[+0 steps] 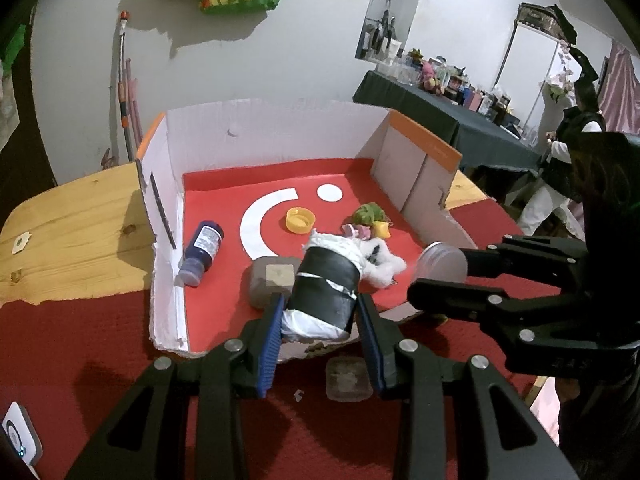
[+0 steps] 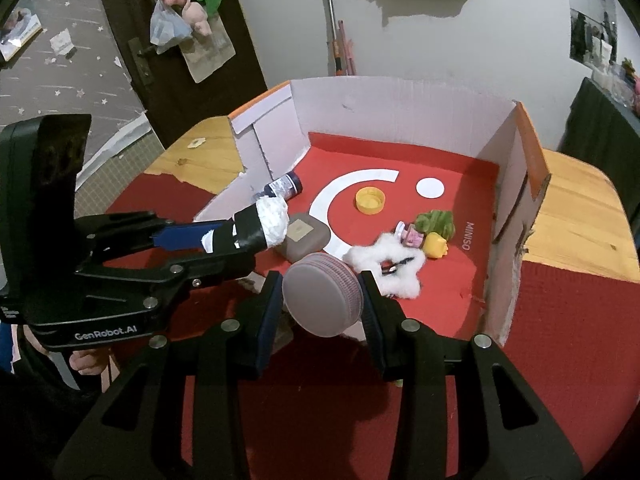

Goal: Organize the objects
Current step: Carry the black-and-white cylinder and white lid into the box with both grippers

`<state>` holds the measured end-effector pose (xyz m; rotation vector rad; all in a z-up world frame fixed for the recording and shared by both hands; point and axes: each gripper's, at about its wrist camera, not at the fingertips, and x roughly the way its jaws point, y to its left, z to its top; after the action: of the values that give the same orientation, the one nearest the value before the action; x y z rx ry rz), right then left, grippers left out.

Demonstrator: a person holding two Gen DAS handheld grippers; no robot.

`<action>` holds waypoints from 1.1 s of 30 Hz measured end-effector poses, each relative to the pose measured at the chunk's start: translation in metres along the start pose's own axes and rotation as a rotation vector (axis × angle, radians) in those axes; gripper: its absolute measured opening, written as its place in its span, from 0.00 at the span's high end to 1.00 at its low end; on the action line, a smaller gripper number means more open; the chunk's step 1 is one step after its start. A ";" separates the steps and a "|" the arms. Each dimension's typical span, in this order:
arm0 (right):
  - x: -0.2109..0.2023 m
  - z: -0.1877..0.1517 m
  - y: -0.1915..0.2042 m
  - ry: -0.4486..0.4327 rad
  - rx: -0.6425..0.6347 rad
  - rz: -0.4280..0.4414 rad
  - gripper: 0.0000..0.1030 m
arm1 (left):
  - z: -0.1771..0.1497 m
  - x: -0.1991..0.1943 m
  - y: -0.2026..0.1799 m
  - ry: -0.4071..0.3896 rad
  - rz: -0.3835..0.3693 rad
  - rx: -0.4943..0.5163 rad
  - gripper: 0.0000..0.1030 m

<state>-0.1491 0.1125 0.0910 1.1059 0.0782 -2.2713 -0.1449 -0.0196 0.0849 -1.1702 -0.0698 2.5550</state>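
Note:
My left gripper [image 1: 320,316] is shut on a black-and-white wrapped roll [image 1: 324,288], held over the front edge of an open cardboard box [image 1: 280,132] with a red floor. It also shows in the right wrist view [image 2: 256,228]. My right gripper [image 2: 322,300] is shut on a round grey-pink lid [image 2: 322,294], held at the box's front edge; the lid also shows in the left wrist view [image 1: 442,262]. Inside the box lie a dark blue bottle [image 1: 202,252], a yellow cap [image 1: 299,220], a grey pebble-shaped case [image 2: 306,236], a white fluffy star [image 2: 384,264] and small green, pink and yellow toys [image 2: 430,230].
The box stands on a wooden table [image 1: 72,236] partly covered by a red cloth [image 1: 80,344]. A small clear square container [image 1: 347,378] lies on the cloth before the box. A white device [image 1: 20,440] sits at the lower left. A cluttered dark table [image 1: 440,112] stands behind.

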 end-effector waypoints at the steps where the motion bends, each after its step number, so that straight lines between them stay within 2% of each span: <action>1: 0.003 0.001 -0.001 0.006 0.000 0.000 0.65 | 0.000 0.002 0.001 0.005 -0.001 0.001 0.63; 19: 0.043 0.006 -0.005 0.082 -0.007 0.017 0.65 | -0.003 0.030 0.015 0.081 -0.027 -0.013 0.63; 33: 0.065 0.003 -0.007 0.136 -0.007 0.025 0.65 | -0.006 0.042 0.022 0.095 -0.036 -0.031 0.63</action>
<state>-0.1860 0.0853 0.0441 1.2501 0.1257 -2.1708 -0.1724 -0.0275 0.0466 -1.2880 -0.1075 2.4723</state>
